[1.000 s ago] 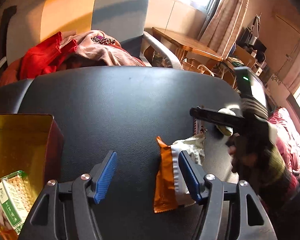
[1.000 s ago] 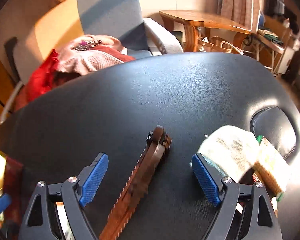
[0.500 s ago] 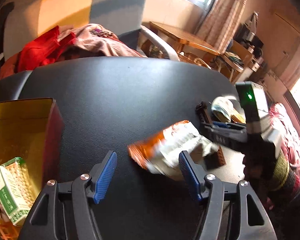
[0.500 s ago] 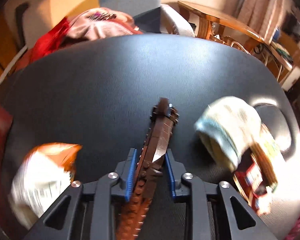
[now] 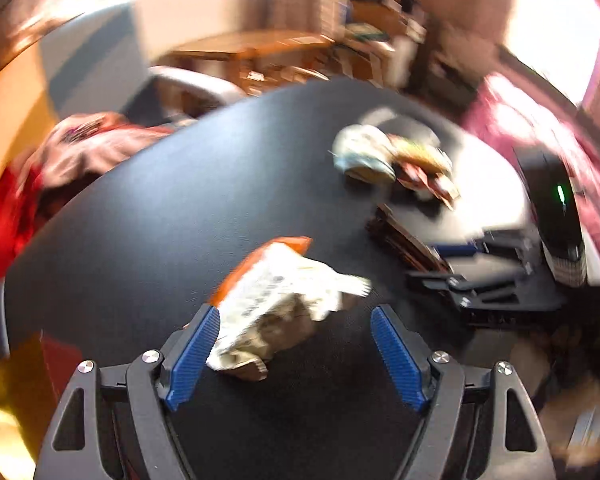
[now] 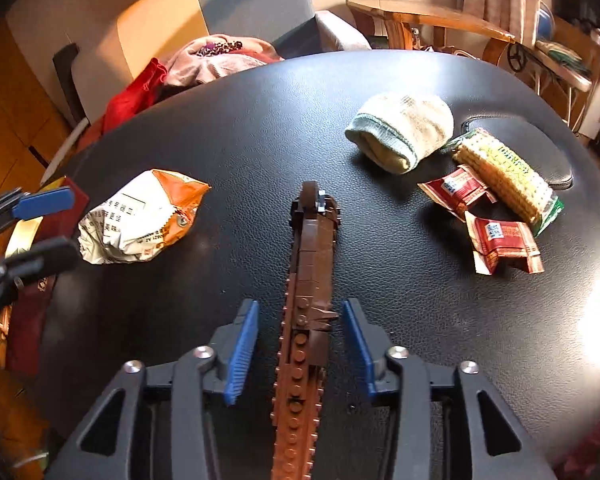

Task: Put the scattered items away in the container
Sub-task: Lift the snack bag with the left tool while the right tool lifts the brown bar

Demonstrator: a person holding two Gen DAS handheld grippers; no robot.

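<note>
A crumpled orange and white snack bag (image 5: 276,300) lies on the black table (image 5: 148,216) between the blue pads of my open left gripper (image 5: 296,352); it also shows in the right wrist view (image 6: 140,216). A long brown brick model (image 6: 308,300) lies on the table between the pads of my right gripper (image 6: 302,348), which stands open around it without touching. A rolled sock (image 6: 404,132), a cracker pack (image 6: 508,176) and two red wrappers (image 6: 500,240) lie at the right. The red and gold box (image 6: 32,240) is at the left edge.
A chair with red and pink clothes (image 6: 204,64) stands behind the table. A wooden side table (image 6: 428,20) is at the back right. The table's headrest hole (image 6: 540,152) is at the far right. The left wrist view is blurred.
My right gripper was shut on the brick model half a second ago and has opened. My left gripper swung right, away from the box; the snack bag now lies between its pads.
</note>
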